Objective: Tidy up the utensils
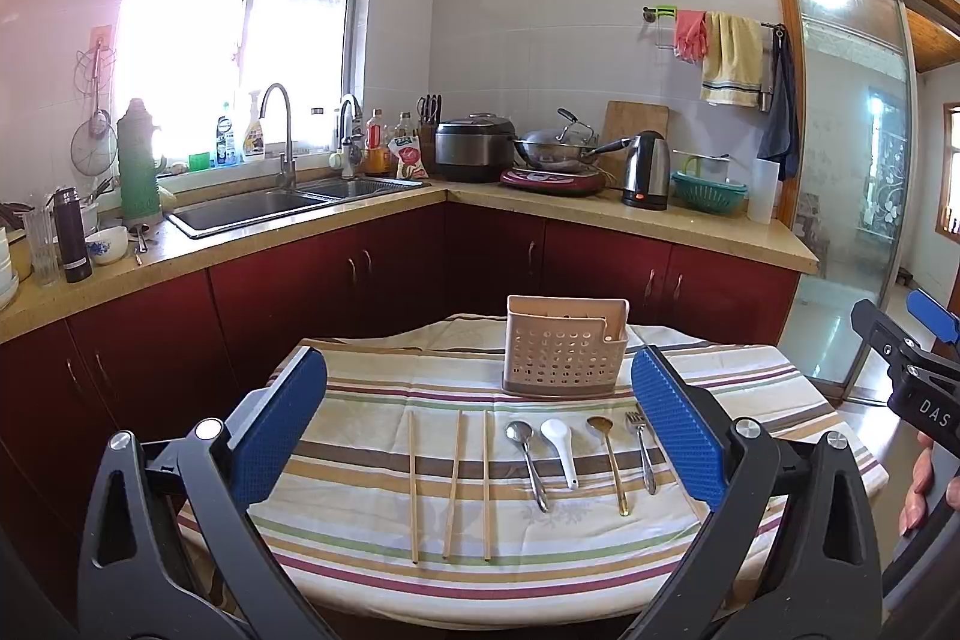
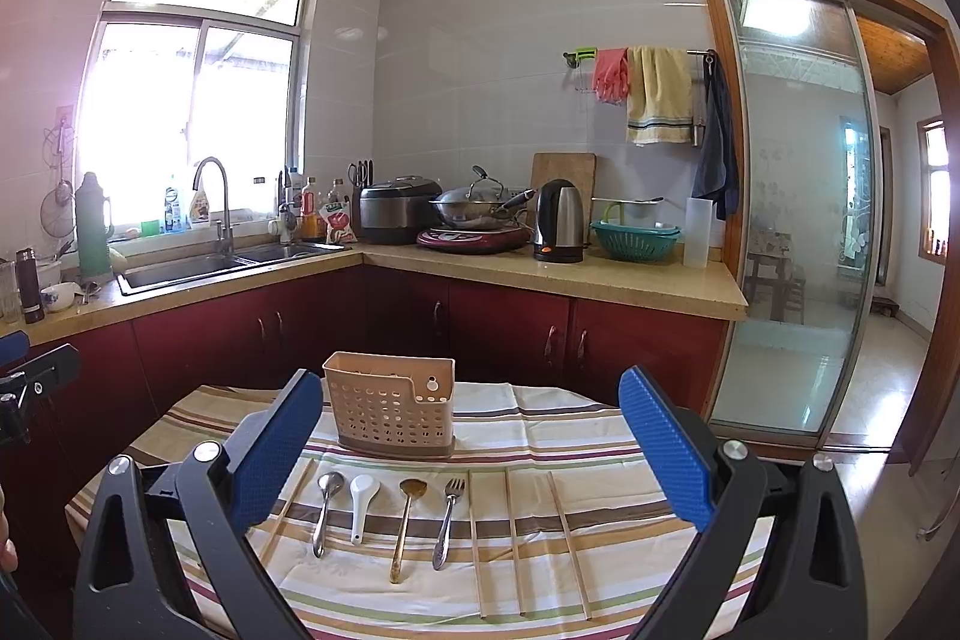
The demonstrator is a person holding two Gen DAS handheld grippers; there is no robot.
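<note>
Looking along the left gripper [image 1: 479, 424], both blue pads stand wide apart with nothing between them, raised above the near edge of the table [image 1: 780, 388]. A beige perforated holder [image 1: 564, 349] stands upright near the far edge of the striped cloth. In front of it, laid side by side with handles toward the near edge, are three chopsticks [image 1: 456, 484], a steel spoon [image 1: 528, 466], a white spoon [image 1: 561, 451], a gold spoon [image 1: 609, 466] and a fork [image 1: 643, 451]. Nothing has gone into the holder yet, so the task appears to be at its start. A clean first pick would likely take one piece at mid-handle, jaws closing across its width, since the thin handles lie flat on soft cloth and could slide.

From the right gripper [image 2: 471, 460], the jaws are likewise spread wide and empty, hovering level over the near edge, aimed at the holder. Here three chopsticks lie right of the fork toward the right edge, and one more shows partly behind the left pad. A hand [image 1: 921, 484] grips this tool at the left view's right margin.
</note>
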